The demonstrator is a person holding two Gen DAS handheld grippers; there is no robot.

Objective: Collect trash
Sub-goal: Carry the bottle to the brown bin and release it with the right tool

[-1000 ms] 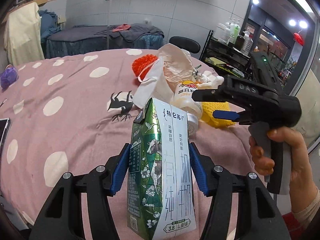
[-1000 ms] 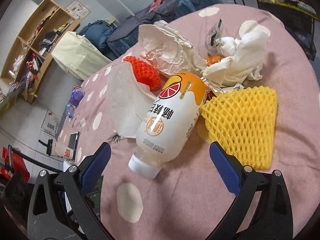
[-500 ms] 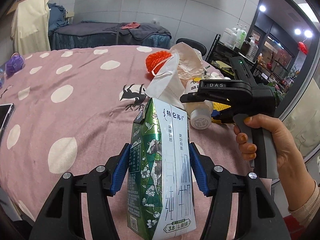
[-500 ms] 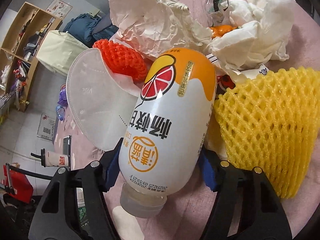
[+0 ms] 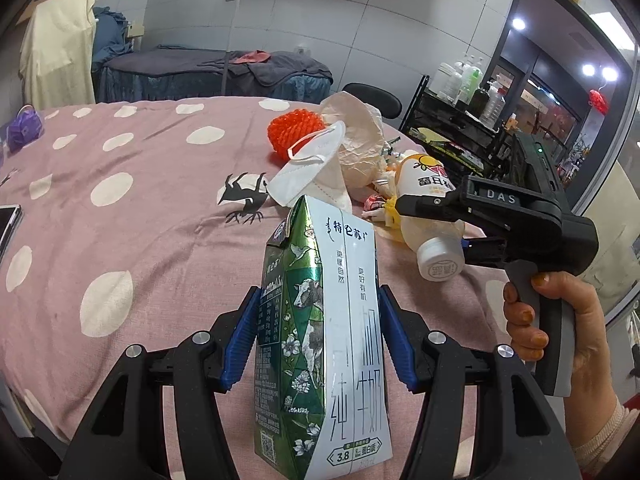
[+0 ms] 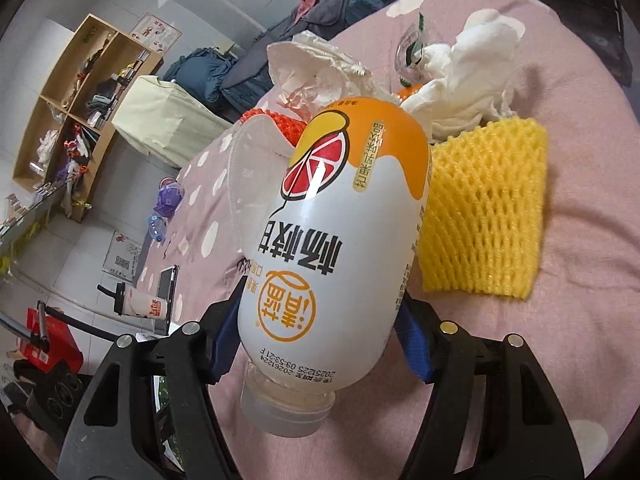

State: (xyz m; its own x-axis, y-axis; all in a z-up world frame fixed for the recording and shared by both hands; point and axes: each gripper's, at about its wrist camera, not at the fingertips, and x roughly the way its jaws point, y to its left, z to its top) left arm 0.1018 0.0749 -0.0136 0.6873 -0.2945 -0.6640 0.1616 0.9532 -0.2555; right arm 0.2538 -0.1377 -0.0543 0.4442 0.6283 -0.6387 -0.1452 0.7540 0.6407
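My left gripper (image 5: 318, 336) is shut on a green-and-white milk carton (image 5: 324, 344), held upright above the pink dotted tablecloth (image 5: 120, 200). My right gripper (image 6: 316, 340) is shut on a white-and-orange drink bottle (image 6: 336, 240), cap toward the camera, lifted off the cloth; it also shows in the left wrist view (image 5: 432, 216). On the table lie a white face mask (image 5: 316, 172), crumpled paper (image 5: 356, 136), an orange foam net (image 5: 294, 130), a yellow foam net (image 6: 484, 208) and white tissues (image 6: 468, 84).
A phone (image 5: 8, 224) lies at the table's left edge and a purple object (image 5: 22, 130) at the far left. A bed (image 5: 208, 76), a black rack with bottles (image 5: 464, 120) and a wooden shelf (image 6: 76, 112) stand around the table.
My right gripper closed on the drink bottle and lifted it off the cloth. The left gripper kept hold of the milk carton and shifted slightly.
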